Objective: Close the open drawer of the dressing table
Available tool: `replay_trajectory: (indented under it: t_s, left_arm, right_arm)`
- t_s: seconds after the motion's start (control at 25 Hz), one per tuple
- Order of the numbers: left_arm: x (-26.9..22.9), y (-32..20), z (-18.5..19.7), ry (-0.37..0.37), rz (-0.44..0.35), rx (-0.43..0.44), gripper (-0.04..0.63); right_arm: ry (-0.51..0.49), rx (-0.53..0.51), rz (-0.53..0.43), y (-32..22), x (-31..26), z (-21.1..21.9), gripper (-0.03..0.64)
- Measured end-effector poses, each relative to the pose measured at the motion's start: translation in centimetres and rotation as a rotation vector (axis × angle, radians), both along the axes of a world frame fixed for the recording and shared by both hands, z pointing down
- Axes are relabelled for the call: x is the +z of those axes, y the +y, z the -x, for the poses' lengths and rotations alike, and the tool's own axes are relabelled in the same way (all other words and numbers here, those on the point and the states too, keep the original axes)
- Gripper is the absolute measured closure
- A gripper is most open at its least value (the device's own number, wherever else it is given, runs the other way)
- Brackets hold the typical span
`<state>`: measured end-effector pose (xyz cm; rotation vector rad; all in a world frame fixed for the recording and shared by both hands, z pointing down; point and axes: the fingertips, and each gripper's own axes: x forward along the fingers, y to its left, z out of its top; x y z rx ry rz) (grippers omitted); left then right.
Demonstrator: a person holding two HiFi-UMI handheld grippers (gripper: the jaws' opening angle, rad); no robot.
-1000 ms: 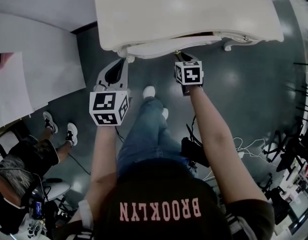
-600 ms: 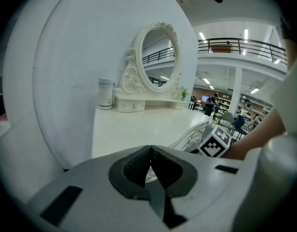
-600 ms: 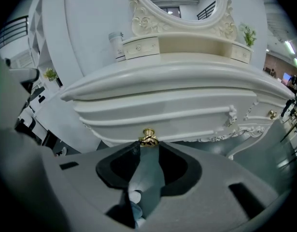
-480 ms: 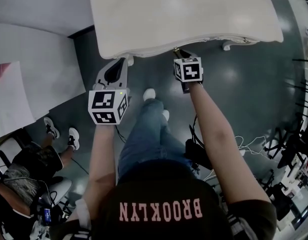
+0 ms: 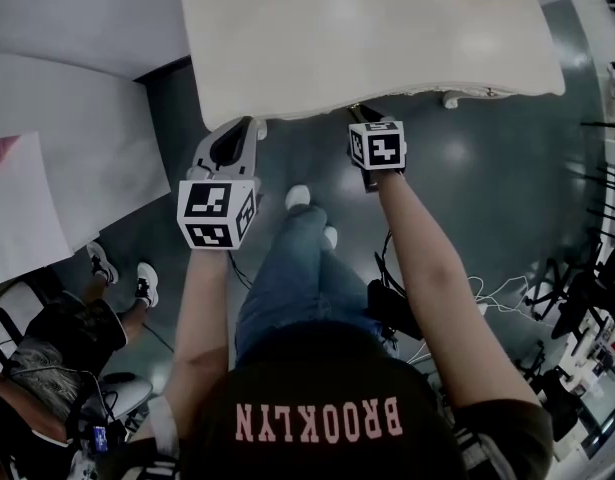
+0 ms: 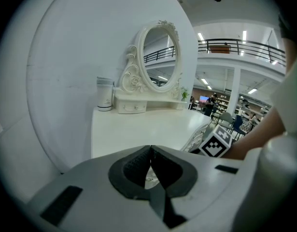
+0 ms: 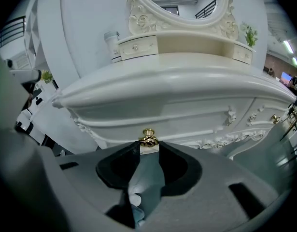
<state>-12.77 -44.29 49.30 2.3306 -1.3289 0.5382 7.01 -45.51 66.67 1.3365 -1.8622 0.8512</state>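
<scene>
The cream dressing table (image 5: 367, 38) fills the top of the head view. Its drawer front (image 7: 187, 117) lies in under the tabletop edge, in line with the carved front. My right gripper (image 5: 362, 116) is at that front, and in the right gripper view its jaws (image 7: 148, 146) close on the small brass drawer knob (image 7: 148, 139) at their tips. My left gripper (image 5: 249, 126) rests by the front edge to the left. In the left gripper view it (image 6: 149, 150) is shut with nothing between the tips, looking across the tabletop (image 6: 138, 129) at the oval mirror (image 6: 159, 57).
A white canister (image 6: 105, 94) stands beside the mirror base. White panels (image 5: 67, 138) stand at the left. A seated person (image 5: 57, 338) is at the lower left. Cables (image 5: 487, 293) and stands crowd the floor at the right. A table leg (image 5: 452, 98) shows by my right arm.
The drawer front that stuck out from under the tabletop has slid in until it no longer shows. Both grippers have moved toward the table with it.
</scene>
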Motion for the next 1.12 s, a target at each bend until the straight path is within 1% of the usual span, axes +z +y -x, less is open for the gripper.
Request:
replay_trajectory:
  t_s: [0.24, 0.44, 0.56, 0.72, 0.88, 1.04, 1.12]
  left_arm:
    - [-0.2, -1.2, 0.3, 0.01, -0.009, 0.0, 0.592]
    - [-0.6, -0.9, -0.2, 0.016, -0.017, -0.003, 0.592]
    - [-0.7, -0.4, -0.5, 0.014, -0.022, -0.006, 0.592]
    - [-1.6, 0.9, -1.3, 0.016, -0.028, -0.027, 0.592]
    - [-2.6, 1.9, -2.2, 0.018, -0.04, -0.044, 0.592]
    - [-3.9, 2.4, -2.8, 0.014, -0.067, -0.069, 0.592]
    - [-4.6, 2.7, -3.4, 0.016, -0.082, -0.073, 0.592]
  right_arm:
    - [-0.007, 0.063, 0.02, -0.4, 0.1, 0.0, 0.506]
    - [0.014, 0.059, 0.026, -0.2, 0.0, -0.3, 0.505]
    - [0.011, 0.057, 0.029, -0.2, 0.1, -0.3, 0.517]
    - [0.001, 0.038, 0.024, 0.5, -1.1, -0.7, 0.529]
    - [-0.004, 0.011, -0.029, 0.6, -3.4, -1.3, 0.569]
    - [-0.003, -0.052, -0.075, 0.9, -5.6, -1.5, 0.612]
    - [0.005, -0.09, -0.1, 1.3, -6.6, -1.6, 0.618]
